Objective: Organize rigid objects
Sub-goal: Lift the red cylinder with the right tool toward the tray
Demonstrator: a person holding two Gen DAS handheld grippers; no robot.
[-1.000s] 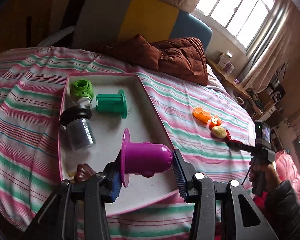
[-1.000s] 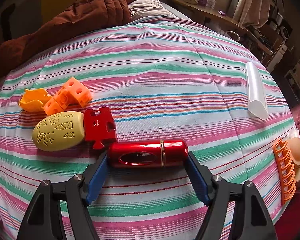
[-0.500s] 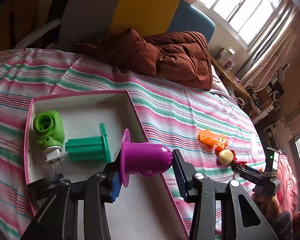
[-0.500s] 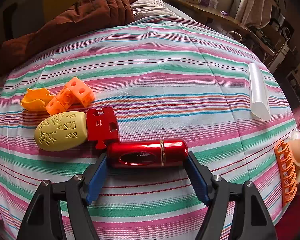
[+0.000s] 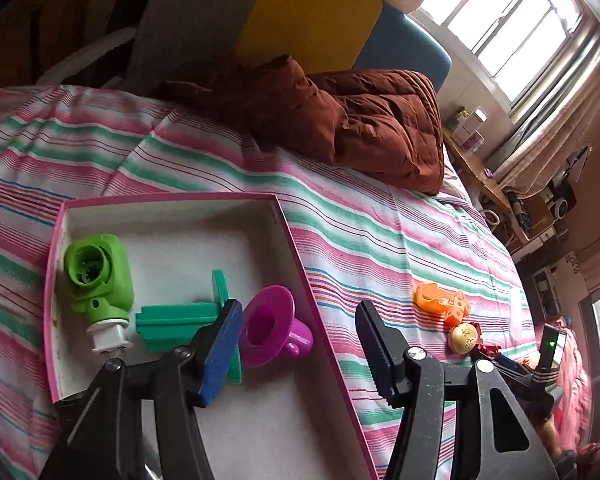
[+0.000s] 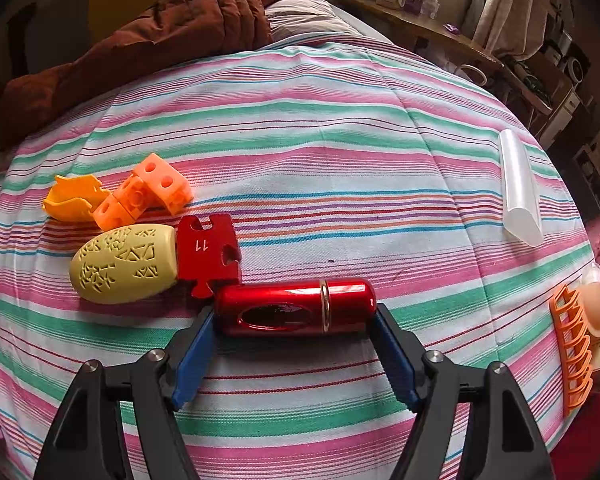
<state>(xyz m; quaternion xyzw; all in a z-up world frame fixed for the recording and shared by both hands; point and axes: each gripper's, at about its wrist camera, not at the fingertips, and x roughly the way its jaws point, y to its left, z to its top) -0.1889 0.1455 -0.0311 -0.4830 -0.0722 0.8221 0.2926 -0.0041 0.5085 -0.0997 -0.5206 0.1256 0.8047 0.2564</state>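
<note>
My left gripper [image 5: 300, 348] is open above the pink-rimmed white tray [image 5: 172, 200]. A purple cup-shaped piece [image 5: 272, 330] lies in the tray between the fingers, free of them, beside a teal spool [image 5: 180, 320] and a green plug-in device [image 5: 98, 276]. My right gripper [image 6: 292, 348] is shut on a red metallic cylinder [image 6: 296, 306] that rests on the striped bedspread. Next to it lie a red puzzle piece [image 6: 208, 254], a yellow egg-shaped object [image 6: 126, 264], orange cubes [image 6: 144, 196] and an orange shell piece [image 6: 74, 198].
A brown quilt [image 5: 360, 128] lies at the head of the bed. A clear plastic tube [image 6: 520, 188] lies at the right, an orange hair claw [image 6: 574, 356] at the bed's right edge. A cluttered desk [image 6: 440, 32] stands beyond the bed.
My left gripper has opened and let go of the purple piece, which now lies tipped in the tray. The left view has shifted over the tray. The right gripper still holds the red cylinder.
</note>
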